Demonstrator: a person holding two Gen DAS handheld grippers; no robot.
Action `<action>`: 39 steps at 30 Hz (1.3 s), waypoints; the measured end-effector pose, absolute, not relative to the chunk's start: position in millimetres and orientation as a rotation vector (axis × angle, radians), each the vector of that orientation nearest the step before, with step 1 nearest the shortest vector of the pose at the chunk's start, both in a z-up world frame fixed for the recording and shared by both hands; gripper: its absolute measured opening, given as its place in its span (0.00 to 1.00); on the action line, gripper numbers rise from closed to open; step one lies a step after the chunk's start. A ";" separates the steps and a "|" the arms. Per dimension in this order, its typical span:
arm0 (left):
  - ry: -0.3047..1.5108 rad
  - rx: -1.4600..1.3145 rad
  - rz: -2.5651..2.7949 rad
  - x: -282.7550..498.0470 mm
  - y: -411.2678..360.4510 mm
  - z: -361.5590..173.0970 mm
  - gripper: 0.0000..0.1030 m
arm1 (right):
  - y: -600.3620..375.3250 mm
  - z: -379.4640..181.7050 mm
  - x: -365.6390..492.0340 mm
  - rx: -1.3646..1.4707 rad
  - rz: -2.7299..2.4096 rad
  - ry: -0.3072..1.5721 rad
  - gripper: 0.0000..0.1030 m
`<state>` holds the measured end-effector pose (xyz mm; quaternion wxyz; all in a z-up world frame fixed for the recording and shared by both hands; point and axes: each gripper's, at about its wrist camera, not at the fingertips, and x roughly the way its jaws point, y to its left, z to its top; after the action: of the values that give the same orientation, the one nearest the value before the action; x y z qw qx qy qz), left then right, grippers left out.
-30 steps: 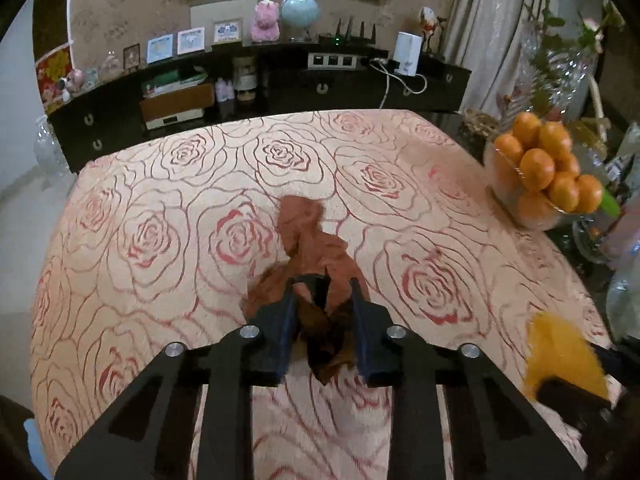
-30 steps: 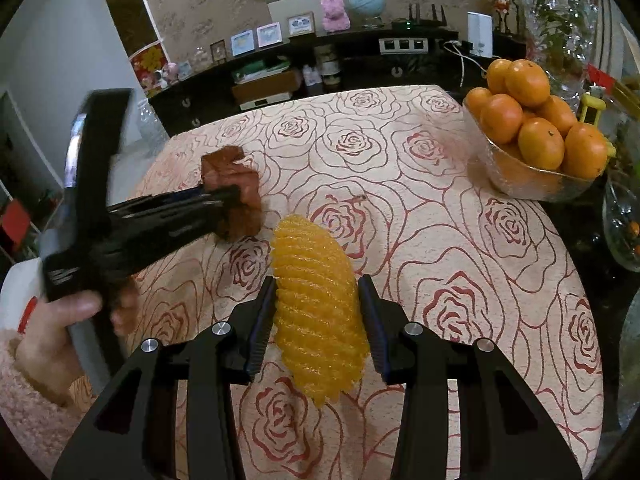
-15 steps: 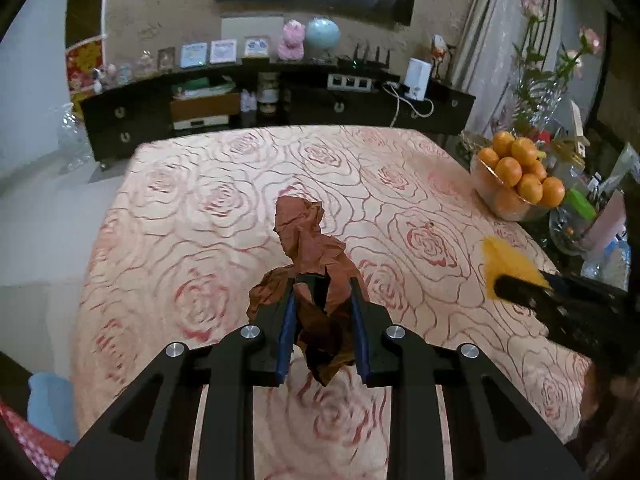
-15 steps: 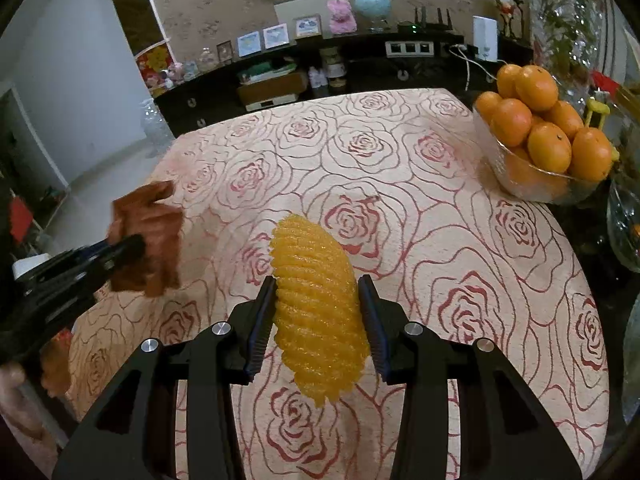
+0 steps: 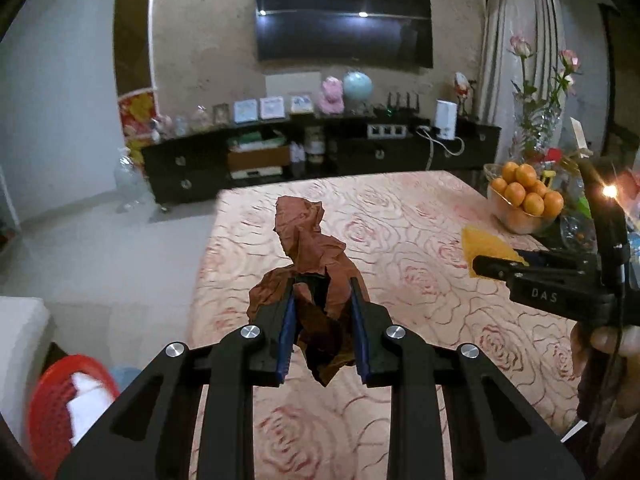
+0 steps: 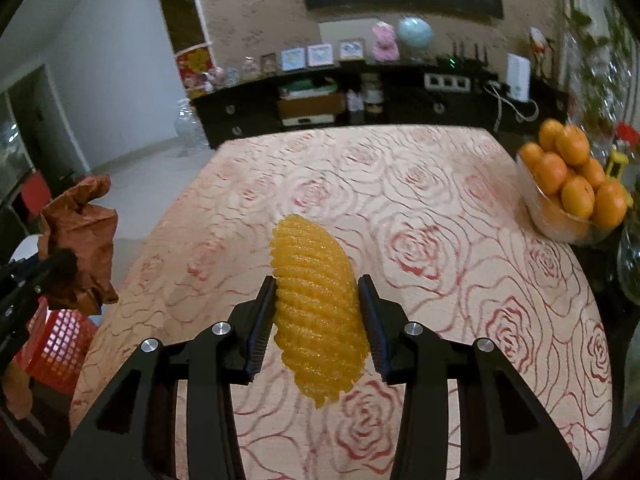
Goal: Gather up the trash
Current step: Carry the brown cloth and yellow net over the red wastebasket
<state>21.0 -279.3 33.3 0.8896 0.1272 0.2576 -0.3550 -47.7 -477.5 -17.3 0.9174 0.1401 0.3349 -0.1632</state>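
Both tongs carry trash above the table.
Left gripper clamps brown paper; right gripper clamps yellow net. Red basket sits below the left gripper.

- The left gripper sits above the table's near left part, with the crumpled paper clamped between its fingers and sticking out ahead of them.
- The right gripper is to its right, over the table, with the foam fruit net between its fingers.
- A basket stands on the floor off the table's left side, below the left gripper.
- The bowl of oranges stands at the table's far right edge.
- A long cabinet runs behind the table, against the wall.
- The television hangs on the wall above the cabinet.
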 end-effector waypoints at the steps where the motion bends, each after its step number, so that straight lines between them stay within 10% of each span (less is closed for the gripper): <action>1: 0.530 0.261 -0.730 19.5 -273.9 35.0 0.23 | -472.0 -15.4 -47.2 0.277 -0.329 0.683 0.39; 39: 0.555 0.106 -0.264 66.9 -43.2 11.9 0.23 | -253.9 13.3 47.4 0.138 0.151 0.662 0.39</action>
<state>66.9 -43.2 11.9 0.9518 0.0521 0.2729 -0.1299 47.4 -253.9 13.3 0.9406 0.0674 0.3245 0.0742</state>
